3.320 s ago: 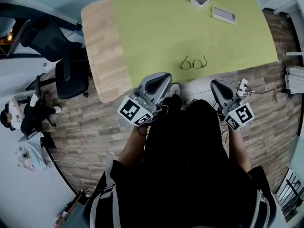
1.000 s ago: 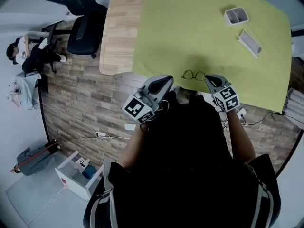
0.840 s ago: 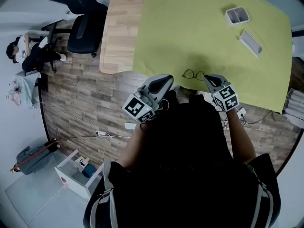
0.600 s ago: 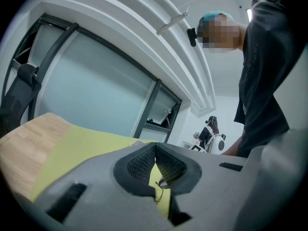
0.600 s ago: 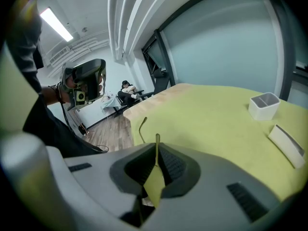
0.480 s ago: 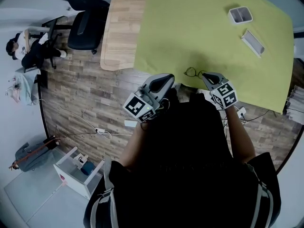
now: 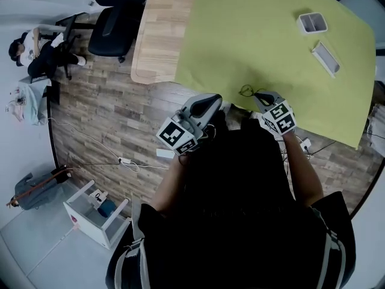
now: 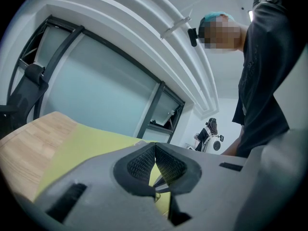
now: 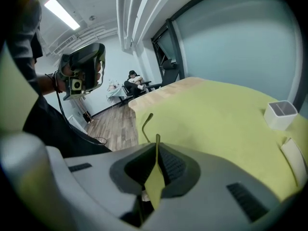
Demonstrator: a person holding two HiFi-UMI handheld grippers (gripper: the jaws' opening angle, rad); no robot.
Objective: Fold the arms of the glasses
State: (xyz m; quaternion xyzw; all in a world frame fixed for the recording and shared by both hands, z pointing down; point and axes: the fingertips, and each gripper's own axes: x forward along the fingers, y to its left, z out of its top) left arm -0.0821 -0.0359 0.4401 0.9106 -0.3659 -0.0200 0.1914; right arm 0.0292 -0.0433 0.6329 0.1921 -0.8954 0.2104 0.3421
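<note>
At edge of mat [image 7: 252, 35] | right gripper [image 7: 258, 96] pinches glasses [image 7: 245, 91] (one arm); left gripper [image 7: 212, 100] jaws closed, empty

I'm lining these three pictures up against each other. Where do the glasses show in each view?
Head view: the glasses lie at the near edge of the yellow-green mat, at the tip of the right gripper.
Right gripper view: one arm stands between the jaws, the other curves up just left of them.
Left gripper view: cannot be made out.
Shared landmark: the yellow-green mat.

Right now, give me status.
Left gripper shut, empty. Right gripper shut on glasses arm; other arm unfolded. White bin, flat box well clear.
</note>
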